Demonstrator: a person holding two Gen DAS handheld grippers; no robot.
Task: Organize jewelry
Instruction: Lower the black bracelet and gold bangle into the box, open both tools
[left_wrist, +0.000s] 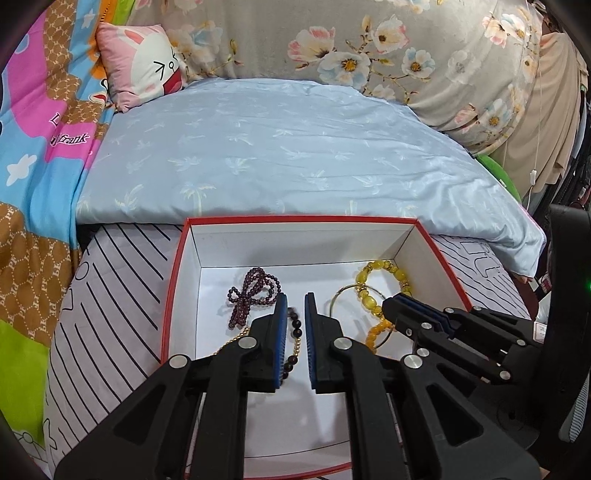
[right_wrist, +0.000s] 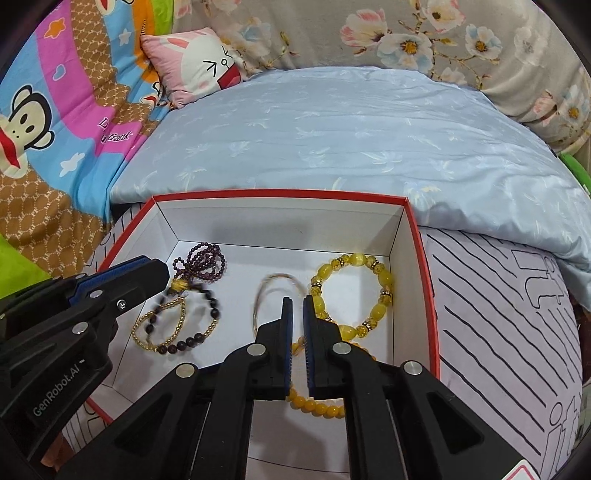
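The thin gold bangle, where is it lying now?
In the right wrist view, the thin gold bangle lies mid-box, between the dark bead bracelet and the yellow bead bracelet.

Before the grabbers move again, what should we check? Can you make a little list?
1. Box open, sitting flat: ok.
2. Left gripper jaws slightly apart, over the dark beads: ok.
3. Right gripper holding anything: cannot tell.
4. Yellow bracelet lying free in the box: ok.
5. Gold ring blurry, maybe moving: cannot tell.
6. Purple beads bunched up, perhaps tangled: not ok.
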